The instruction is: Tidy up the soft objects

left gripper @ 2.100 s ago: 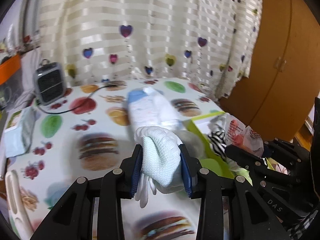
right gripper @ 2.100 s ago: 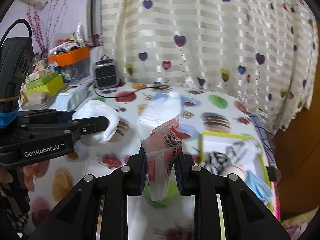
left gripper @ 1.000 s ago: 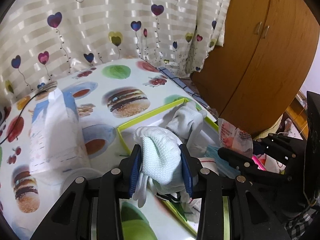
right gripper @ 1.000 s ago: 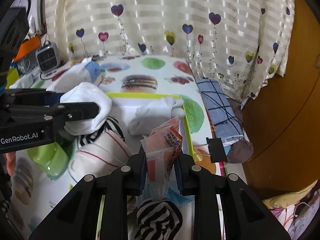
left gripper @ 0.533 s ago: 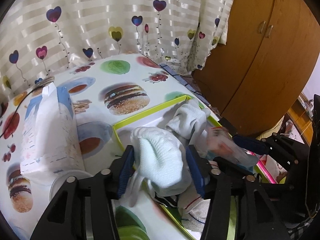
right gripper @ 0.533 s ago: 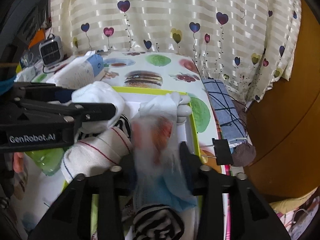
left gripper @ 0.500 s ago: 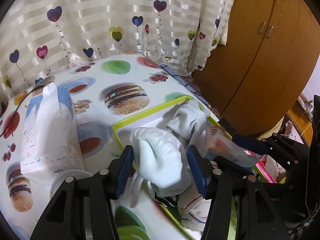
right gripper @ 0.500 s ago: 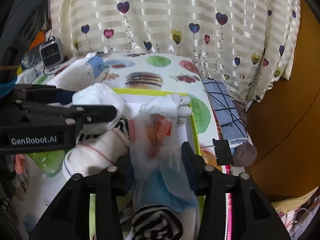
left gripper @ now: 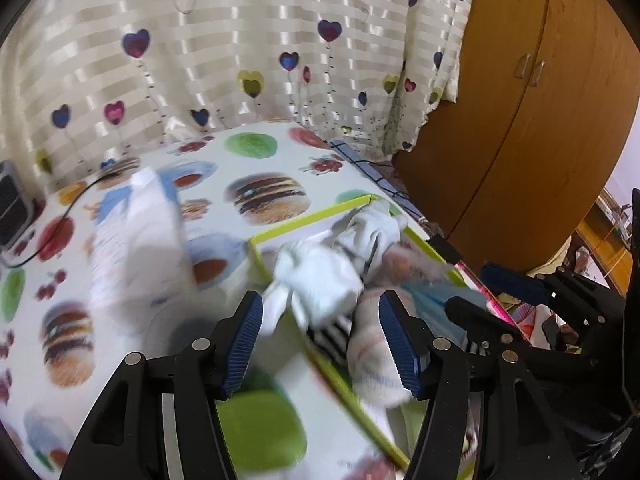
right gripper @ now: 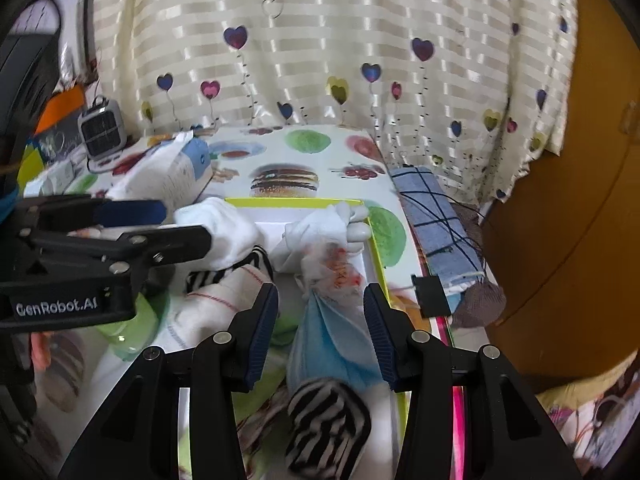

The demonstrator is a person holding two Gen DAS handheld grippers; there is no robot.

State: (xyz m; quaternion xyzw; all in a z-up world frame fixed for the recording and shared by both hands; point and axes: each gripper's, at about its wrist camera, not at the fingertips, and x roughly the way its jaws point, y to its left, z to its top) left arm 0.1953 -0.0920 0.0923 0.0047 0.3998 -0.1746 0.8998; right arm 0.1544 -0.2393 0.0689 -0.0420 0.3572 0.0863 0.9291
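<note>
A yellow-green rimmed tray [right gripper: 296, 201] holds soft things: two white gloves, striped socks [right gripper: 324, 416], a red-striped white sock [right gripper: 224, 296] and a blue mask [right gripper: 336, 340]. My left gripper [left gripper: 320, 304] hangs over the tray's near-left corner with its jaws opening. The white glove [left gripper: 320, 276] lies loose below, free of the pads. My right gripper [right gripper: 320, 296] is open above the tray's right side. A red-and-white plastic packet [right gripper: 336, 268] rests on the mask just past its fingertips, touching neither pad. A second white glove [right gripper: 324, 228] lies at the tray's far end.
A tall tissue pack [left gripper: 136, 240] stands left of the tray, with a small heater [right gripper: 100, 130] and its cable behind. A blue checked cloth [right gripper: 436, 216] with a black binder clip [right gripper: 430, 296] hangs at the table's right edge. Beyond are a wooden wardrobe [left gripper: 540, 120] and a curtain. A green cup [right gripper: 128, 332] sits near the tray's left.
Both grippers carried their loads over the tray and then opened. The glove and the packet dropped into the tray, and both grippers have drawn back a little.
</note>
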